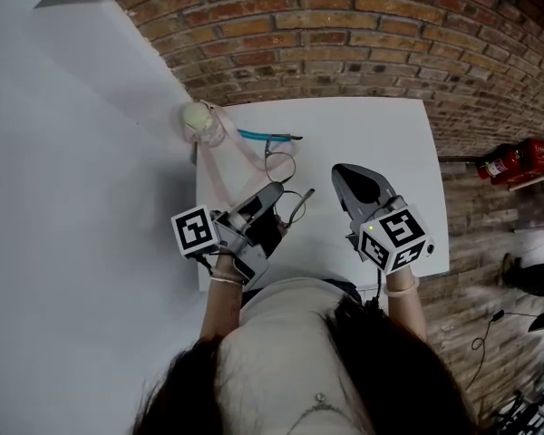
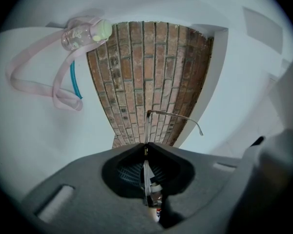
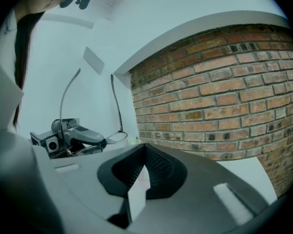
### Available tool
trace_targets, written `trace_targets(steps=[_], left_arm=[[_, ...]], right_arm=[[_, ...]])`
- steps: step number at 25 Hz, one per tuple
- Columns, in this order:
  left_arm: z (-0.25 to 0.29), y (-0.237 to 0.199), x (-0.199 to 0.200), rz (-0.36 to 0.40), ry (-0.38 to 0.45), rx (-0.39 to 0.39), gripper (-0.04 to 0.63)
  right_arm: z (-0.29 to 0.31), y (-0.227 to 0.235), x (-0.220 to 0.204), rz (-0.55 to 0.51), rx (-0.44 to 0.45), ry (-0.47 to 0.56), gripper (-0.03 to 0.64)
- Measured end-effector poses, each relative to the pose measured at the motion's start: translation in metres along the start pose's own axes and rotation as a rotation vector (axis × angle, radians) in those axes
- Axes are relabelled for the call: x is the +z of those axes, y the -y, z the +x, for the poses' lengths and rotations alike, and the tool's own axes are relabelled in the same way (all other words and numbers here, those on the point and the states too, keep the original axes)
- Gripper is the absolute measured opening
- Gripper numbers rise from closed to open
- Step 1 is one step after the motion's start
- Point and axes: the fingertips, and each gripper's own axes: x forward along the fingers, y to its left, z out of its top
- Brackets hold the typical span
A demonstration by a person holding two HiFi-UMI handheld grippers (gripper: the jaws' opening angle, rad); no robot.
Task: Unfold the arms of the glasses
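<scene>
The thin wire-framed glasses [image 1: 290, 187] are pinched by their frame in my left gripper [image 1: 274, 194], which is shut on them above the white table [image 1: 381, 134]. In the left gripper view the frame [image 2: 147, 130] rises from the closed jaws [image 2: 146, 148] and one arm bends off to the right. The right gripper view shows the lenses [image 3: 116, 137] beside my left gripper, with both arms standing up and apart. My right gripper [image 1: 343, 173] hangs just right of the glasses, shut with nothing in it [image 3: 145, 146].
A clear baby bottle [image 1: 199, 120] with a long pink strap lies at the table's far left corner, a teal strip [image 1: 258, 137] beside it. A brick wall [image 1: 363, 43] runs behind the table. A red extinguisher [image 1: 517, 161] lies on the floor at the right.
</scene>
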Motion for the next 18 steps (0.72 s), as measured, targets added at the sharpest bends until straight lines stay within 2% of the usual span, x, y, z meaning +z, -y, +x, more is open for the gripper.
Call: trace_targets(steps=[18], left_arm=[[-0.007, -0.007, -0.003, -0.019, 0.012, -0.013, 0.025]], right_arm=[[0.010, -0.007, -0.012, -0.047, 0.012, -0.059, 0.005]])
